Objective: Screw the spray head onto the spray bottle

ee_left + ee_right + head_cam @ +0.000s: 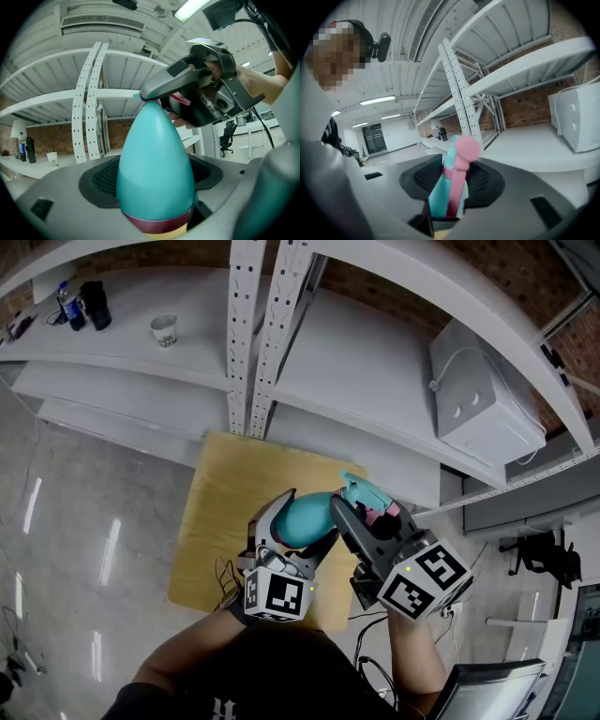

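Closest in the head view, the person's dark shirt (pixel 234 676) is cut off at the bottom edge. Over a yellow board (pixel 220 512), the left gripper (pixel 298 526) is clamped on the teal spray bottle (pixel 154 164), whose base is out of frame. The right gripper (pixel 359 507) is clamped on the spray head (pixel 452 187), which seems to meet the bottle's neck. That joint is hidden behind the right gripper's body.

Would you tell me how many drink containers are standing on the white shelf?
3: a water bottle at the far left, a black flask right beside it, and a paper cup farther right. Others may sit out of frame.
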`<move>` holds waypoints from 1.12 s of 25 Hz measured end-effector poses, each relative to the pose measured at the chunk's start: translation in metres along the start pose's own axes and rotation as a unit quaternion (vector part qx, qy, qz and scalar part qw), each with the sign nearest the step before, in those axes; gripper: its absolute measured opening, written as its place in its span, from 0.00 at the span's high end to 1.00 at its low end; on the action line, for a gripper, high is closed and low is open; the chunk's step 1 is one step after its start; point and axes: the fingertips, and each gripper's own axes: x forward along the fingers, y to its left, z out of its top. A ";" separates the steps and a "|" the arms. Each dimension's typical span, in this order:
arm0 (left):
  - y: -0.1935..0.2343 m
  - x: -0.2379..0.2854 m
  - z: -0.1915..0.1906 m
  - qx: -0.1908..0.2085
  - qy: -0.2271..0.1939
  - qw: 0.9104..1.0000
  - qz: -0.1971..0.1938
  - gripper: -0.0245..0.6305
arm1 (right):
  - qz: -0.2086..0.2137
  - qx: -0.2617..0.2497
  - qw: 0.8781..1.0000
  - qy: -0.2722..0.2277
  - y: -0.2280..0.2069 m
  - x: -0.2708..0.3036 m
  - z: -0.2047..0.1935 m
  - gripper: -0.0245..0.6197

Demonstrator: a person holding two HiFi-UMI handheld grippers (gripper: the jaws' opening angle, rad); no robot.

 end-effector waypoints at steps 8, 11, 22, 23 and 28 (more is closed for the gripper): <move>0.016 0.004 0.003 -0.045 -0.026 0.999 -0.002 0.32 | -0.016 -0.050 0.999 -0.004 0.016 -0.018 0.011 0.76; 0.015 0.007 -0.001 -0.048 -0.022 0.999 -0.007 0.32 | -0.009 -0.065 0.998 0.002 0.024 -0.017 0.009 0.76; 0.003 0.002 0.011 -0.125 -0.075 0.982 -0.119 0.32 | 0.091 -0.067 0.994 0.000 0.046 -0.028 0.010 0.76; 0.003 0.000 0.014 -0.136 -0.081 0.978 -0.136 0.32 | 0.113 -0.058 0.992 -0.010 0.045 -0.034 0.012 0.76; -0.006 -0.022 0.030 -0.188 -0.102 0.941 -0.262 0.32 | 0.191 0.008 0.980 -0.061 0.003 -0.050 0.016 0.75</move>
